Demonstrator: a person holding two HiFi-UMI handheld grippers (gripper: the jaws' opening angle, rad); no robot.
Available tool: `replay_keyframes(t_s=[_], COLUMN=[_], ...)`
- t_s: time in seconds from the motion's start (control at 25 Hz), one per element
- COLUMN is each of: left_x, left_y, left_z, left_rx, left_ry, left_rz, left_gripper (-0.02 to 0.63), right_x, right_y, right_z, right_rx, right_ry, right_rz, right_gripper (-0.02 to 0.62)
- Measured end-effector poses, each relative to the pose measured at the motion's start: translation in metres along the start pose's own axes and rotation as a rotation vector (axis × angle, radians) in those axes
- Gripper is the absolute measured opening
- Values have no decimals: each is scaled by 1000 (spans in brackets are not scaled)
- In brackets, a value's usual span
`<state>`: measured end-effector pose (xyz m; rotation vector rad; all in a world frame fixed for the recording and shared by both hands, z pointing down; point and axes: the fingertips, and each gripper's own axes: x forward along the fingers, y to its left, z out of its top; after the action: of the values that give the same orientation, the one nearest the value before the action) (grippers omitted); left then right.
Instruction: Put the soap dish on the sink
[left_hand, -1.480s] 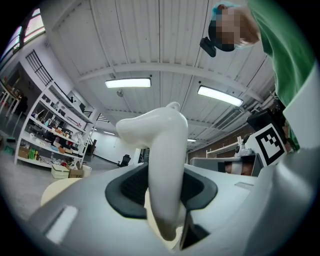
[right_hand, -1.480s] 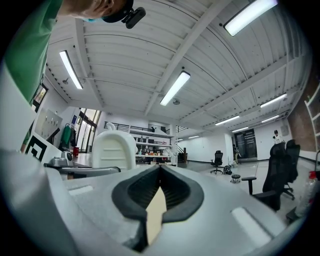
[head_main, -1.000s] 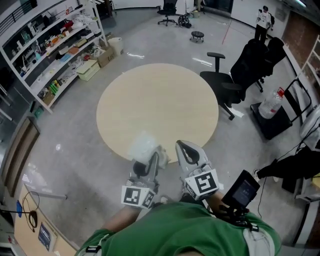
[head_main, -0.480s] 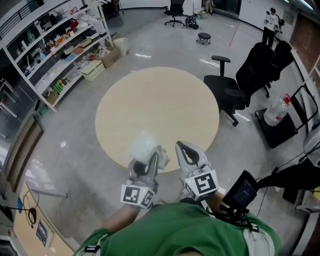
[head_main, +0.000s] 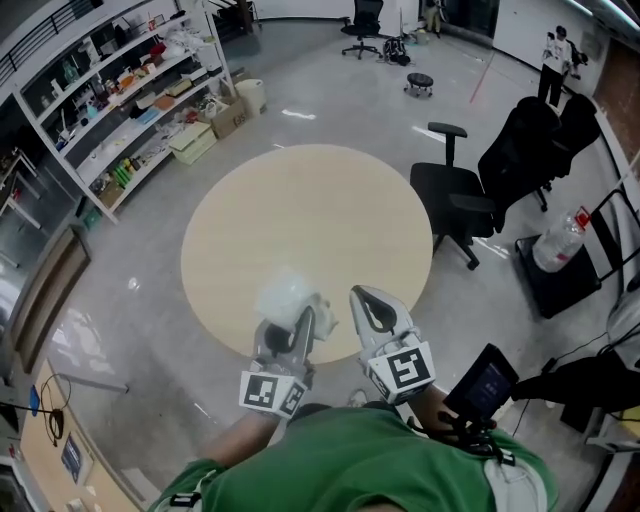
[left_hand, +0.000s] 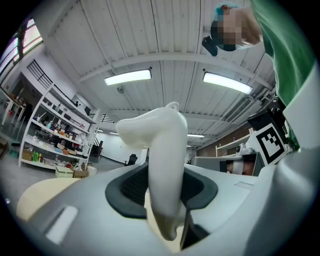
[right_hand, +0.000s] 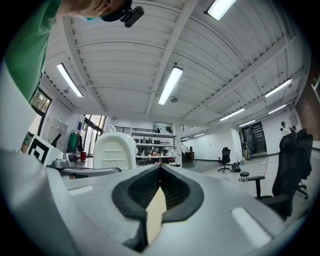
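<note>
The left gripper (head_main: 303, 320) grips a white soap dish (head_main: 284, 295), held over the near edge of a round table (head_main: 300, 210). The right gripper (head_main: 366, 302) is clenched and empty. No sink is in sight, so the placing is not yet done.

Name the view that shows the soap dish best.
Left gripper view: the soap dish stands large, clamped between the left hand-held gripper's jaws. Head view shows only a pale blur; right gripper view shows its ribbed side.

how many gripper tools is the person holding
2. The left tool is over the round table's near edge, shut on the white soap dish; the right tool is beside it, shut and empty.
</note>
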<state>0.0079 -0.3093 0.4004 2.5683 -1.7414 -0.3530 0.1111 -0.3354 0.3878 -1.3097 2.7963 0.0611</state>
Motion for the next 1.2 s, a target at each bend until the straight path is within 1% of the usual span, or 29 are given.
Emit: replay_keyframes(t_s=[0.12, 0.32, 0.56, 0.88, 1.2], left_x=[12, 24, 33, 49, 56], left_y=[-2, 2, 22, 60, 96], left_z=[-4, -5, -2, 5, -4], left_rx=[1, -1, -8, -23, -45], left_ry=[3, 7, 2, -12, 8], left_rz=[21, 35, 40, 24, 1], left_gripper=[150, 150, 150, 150, 150], right_x=[3, 15, 38, 79, 110], right_y=[-13, -22, -19, -19, -14], right_z=[-3, -5, -5, -1, -15], right_rx=[3, 11, 4, -23, -31], right_ry=[4, 10, 21, 31, 64], right_rz=[15, 29, 36, 10, -33], right_gripper=[3, 3, 3, 3, 3])
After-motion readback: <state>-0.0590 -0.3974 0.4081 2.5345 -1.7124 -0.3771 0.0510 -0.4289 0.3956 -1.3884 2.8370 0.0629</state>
